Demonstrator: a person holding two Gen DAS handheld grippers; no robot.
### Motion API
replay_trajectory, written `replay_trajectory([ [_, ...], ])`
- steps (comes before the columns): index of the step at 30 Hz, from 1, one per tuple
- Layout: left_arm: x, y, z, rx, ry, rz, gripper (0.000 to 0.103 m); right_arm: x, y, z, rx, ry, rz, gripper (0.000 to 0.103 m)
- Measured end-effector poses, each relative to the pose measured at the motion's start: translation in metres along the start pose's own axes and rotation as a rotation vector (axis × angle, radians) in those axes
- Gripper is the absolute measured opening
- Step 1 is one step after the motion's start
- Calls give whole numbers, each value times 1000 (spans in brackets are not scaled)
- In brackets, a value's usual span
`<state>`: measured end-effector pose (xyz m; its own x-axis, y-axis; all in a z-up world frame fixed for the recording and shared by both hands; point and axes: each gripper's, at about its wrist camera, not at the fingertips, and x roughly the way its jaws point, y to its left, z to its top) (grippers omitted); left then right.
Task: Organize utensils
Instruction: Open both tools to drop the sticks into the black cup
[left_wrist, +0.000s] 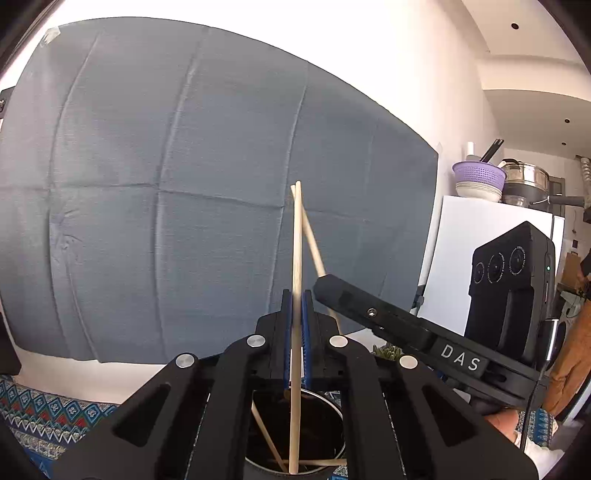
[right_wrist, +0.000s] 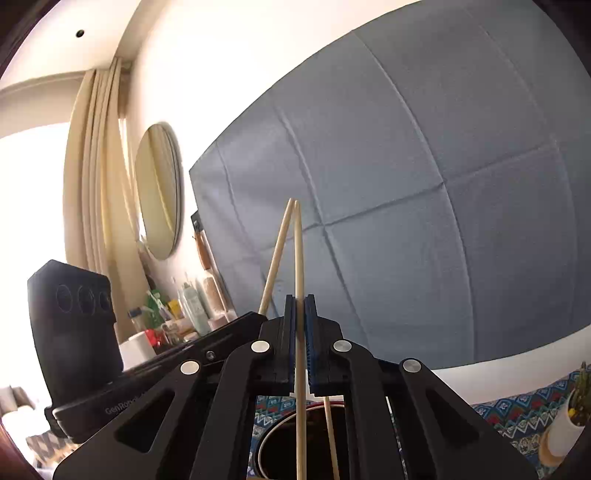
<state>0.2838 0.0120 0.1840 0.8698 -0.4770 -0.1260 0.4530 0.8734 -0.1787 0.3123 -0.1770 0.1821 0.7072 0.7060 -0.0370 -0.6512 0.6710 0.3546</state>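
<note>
Both tongs are clenched, each on one wooden chopstick. Left tongs (left_wrist: 296, 317) pinch an upright chopstick (left_wrist: 296, 258) between blue pads, its long axis running straight up from the dark holder cup (left_wrist: 321, 435) below them; its lower end reaches down inside the cup. Right tongs (right_wrist: 300, 325) grip the second chopstick (right_wrist: 298, 266) the same way, also standing over the cup (right_wrist: 280, 443). Above the cup the two sticks lean together and their upper tips meet or nearly meet. More chopsticks already lie slanted inside the cup. Each stick sits directly above the cup's mouth, so the coming move looks like a straight lowering along the stick's own axis, then letting go. Neither hand is clearly nearer; both hover right over the cup, on the patterned cloth (left_wrist: 44, 410) of the desk.
</note>
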Motion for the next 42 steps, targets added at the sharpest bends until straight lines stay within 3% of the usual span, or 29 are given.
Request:
replay_trajectory([
  [5, 11, 3, -26, -12, -58, 12, 5, 6, -17, -20, 64, -40, 5, 5],
  [11, 19, 13, -48, 2, -43, 46, 5, 8, -34, -41, 81, -32, -12, 5],
  [14, 19, 19, -50, -24, -41, 43, 5, 16, -37, -45, 51, 20, -42, 5],
  [18, 14, 17, -52, 15, -44, 52, 5, 20, -39, -49, 24, 43, -67, 5],
  [22, 14, 21, -53, -9, -38, 49, 5, 23, -35, -51, -8, 60, -78, 5],
  [31, 9, 21, -50, 11, -32, 84, 7, 10, -30, -48, -54, 39, -109, 9],
  [33, 7, 24, -49, -3, -45, 94, 22, 5, -30, -44, -59, 23, -126, 9],
  [35, 4, 27, -47, -17, -58, 110, 28, 1, -31, -39, -62, 11, -151, 9],
  [37, 2, 30, -45, -18, -59, 123, 34, -5, -34, -35, -52, 3, -177, 25],
  [38, 1, 31, -44, -20, -56, 134, 43, -7, -36, -33, -43, -1, -188, 29],
  [40, -2, 34, -42, -34, -61, 146, 52, -11, -38, -30, -34, -10, -211, 47],
  [42, -4, 37, -40, -48, -62, 160, 69, -14, -40, -27, -31, -9, -226, 53],
])
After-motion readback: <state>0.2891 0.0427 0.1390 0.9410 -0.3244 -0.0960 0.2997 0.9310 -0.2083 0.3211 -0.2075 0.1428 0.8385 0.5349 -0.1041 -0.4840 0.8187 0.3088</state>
